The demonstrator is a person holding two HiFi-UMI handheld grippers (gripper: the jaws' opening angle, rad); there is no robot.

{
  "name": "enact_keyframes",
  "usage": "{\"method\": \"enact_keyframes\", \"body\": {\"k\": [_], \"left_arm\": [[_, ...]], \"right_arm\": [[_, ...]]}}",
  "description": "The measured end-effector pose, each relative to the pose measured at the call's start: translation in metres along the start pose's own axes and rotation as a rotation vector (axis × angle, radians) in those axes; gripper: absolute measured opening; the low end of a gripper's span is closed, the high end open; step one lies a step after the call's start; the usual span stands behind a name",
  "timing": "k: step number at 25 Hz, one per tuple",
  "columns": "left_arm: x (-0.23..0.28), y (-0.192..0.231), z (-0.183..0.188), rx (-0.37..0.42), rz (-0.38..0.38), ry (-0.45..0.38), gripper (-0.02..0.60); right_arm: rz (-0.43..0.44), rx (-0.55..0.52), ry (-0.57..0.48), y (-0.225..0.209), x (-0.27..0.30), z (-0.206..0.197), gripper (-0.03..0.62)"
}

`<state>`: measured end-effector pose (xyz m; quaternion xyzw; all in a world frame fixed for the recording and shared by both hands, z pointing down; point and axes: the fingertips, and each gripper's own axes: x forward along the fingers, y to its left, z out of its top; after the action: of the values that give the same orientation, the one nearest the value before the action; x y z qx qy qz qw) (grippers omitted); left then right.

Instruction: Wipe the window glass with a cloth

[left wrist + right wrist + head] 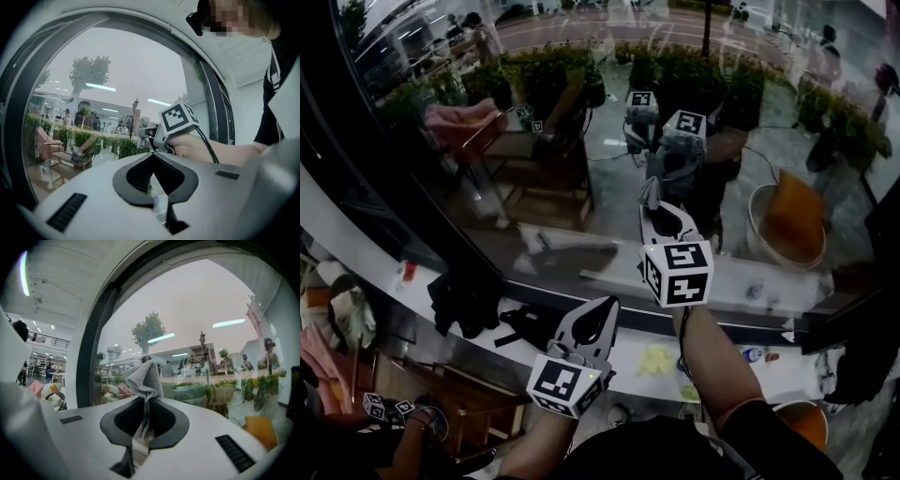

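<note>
Counting gives two grippers, one grey cloth point(144, 376) and one window glass point(581, 103). At frame centre, the right gripper point(654, 208) is clamped on the cloth, whose bunched end sticks out past the jaw tips against the window glass. Glass spreads wide to either side, bounded by a dark frame point(328, 159) at left. Lower centre, the left gripper point(598, 319) is closed, holds nothing and sits short of the glass.

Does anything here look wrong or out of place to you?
Nothing looks spilled or broken. The one oddity is the grey cloth: it is pinched into a crumpled peak in the right gripper, not spread flat for the window glass. The left gripper is closed on nothing.
</note>
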<state>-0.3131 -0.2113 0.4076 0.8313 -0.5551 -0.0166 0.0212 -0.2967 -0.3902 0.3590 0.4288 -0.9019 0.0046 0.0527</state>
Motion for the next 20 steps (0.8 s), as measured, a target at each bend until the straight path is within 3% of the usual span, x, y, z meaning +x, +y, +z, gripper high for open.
{"method": "enact_keyframes", "body": {"k": [6, 20], "left_arm": [[-0.011, 0.016, -0.017, -0.003, -0.003, 0.014, 0.008], [-0.032, 0.031, -0.020, -0.037, 0.022, 0.018, 0.008]], "right_arm": [[0.003, -0.005, 0.001, 0.019, 0.012, -0.019, 0.044], [-0.018, -0.004, 0.024, 0.026, 0.021, -0.020, 0.044]]}}
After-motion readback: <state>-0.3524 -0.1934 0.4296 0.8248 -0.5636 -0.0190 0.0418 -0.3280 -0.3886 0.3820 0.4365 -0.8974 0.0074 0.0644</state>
